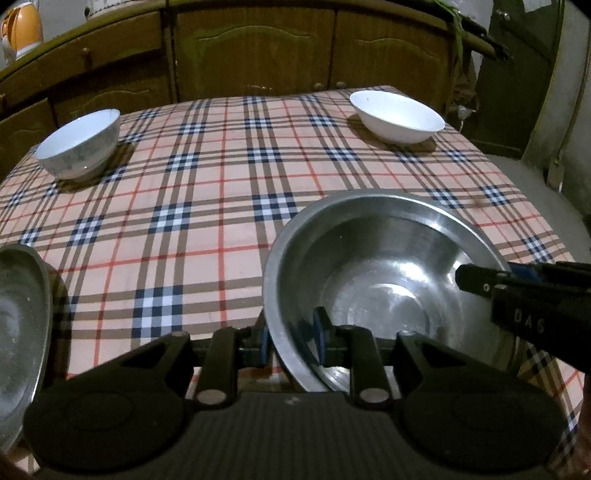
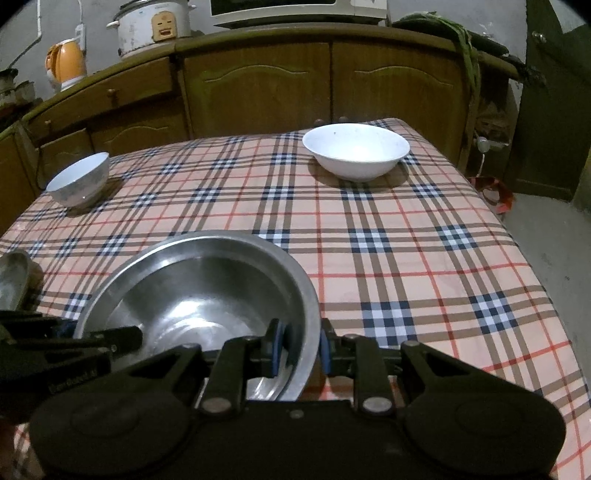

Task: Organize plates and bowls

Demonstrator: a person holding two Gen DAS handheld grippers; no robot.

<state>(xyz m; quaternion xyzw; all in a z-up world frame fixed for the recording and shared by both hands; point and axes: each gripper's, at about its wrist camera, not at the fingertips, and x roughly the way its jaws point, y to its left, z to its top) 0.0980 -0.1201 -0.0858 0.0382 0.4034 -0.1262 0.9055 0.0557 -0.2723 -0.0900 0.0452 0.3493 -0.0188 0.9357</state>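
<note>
A large steel bowl [image 1: 376,266] sits low over the checked tablecloth [image 1: 207,206] near the front edge. My left gripper [image 1: 291,332] is shut on its left rim, one blue pad outside the wall and one inside. My right gripper [image 2: 301,345] is shut on the opposite rim of the steel bowl [image 2: 192,288] in the same way. Each gripper shows in the other's view: the right gripper [image 1: 480,280] and the left gripper [image 2: 122,338]. A small white patterned bowl [image 1: 79,144] stands at the far left. A wide white bowl [image 1: 397,116] stands at the far right.
A grey metal plate [image 1: 18,332] lies at the table's near left edge. Brown wooden cabinets [image 2: 258,88] run behind the table, with a rice cooker [image 2: 147,26] and an orange kettle [image 2: 68,62] on top. Bare floor [image 2: 546,251] lies to the right.
</note>
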